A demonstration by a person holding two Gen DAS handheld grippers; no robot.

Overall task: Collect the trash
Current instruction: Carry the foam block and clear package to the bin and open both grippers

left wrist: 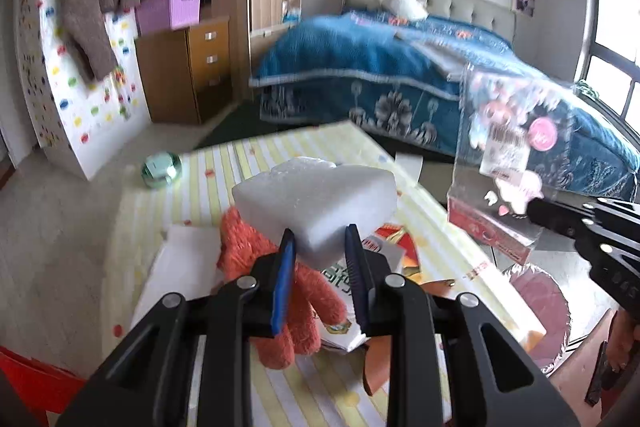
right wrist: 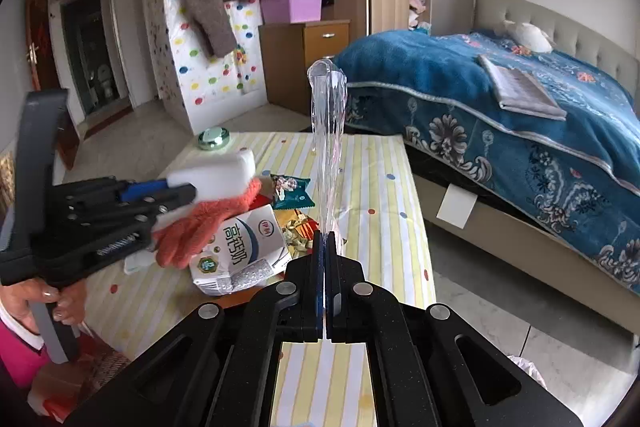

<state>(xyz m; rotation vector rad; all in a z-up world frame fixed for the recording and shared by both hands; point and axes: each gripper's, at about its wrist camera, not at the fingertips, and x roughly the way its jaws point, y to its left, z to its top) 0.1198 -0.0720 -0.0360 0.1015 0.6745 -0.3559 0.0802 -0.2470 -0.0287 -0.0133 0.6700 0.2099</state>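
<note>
The left hand-held gripper (left wrist: pixel 320 247) has its blue pads pressed on one narrow end of a white foam block (left wrist: pixel 316 199), which sticks out past the jaws above the striped tabletop (left wrist: pixel 248 155). Because only that end is pinched, the block could pivot or slip free if the hand swings quickly, and crumbly foam may give way under the pads. The right hand-held gripper (right wrist: pixel 326 239) is clamped fully shut on the bottom edge of a clear plastic wrapper (right wrist: pixel 327 131), which stands up limp from the jaws; such a slick film could slide out, or sag and catch on something as it is carried. More litter remains on the tabletop: a milk carton (right wrist: pixel 244 247), a green snack packet (right wrist: pixel 290 191) and torn scraps (right wrist: pixel 298 227). An orange glove (left wrist: pixel 288 291) lies directly under the foam, so a dropped block would land on it, and a careless sweep could take the glove along with the trash.
</note>
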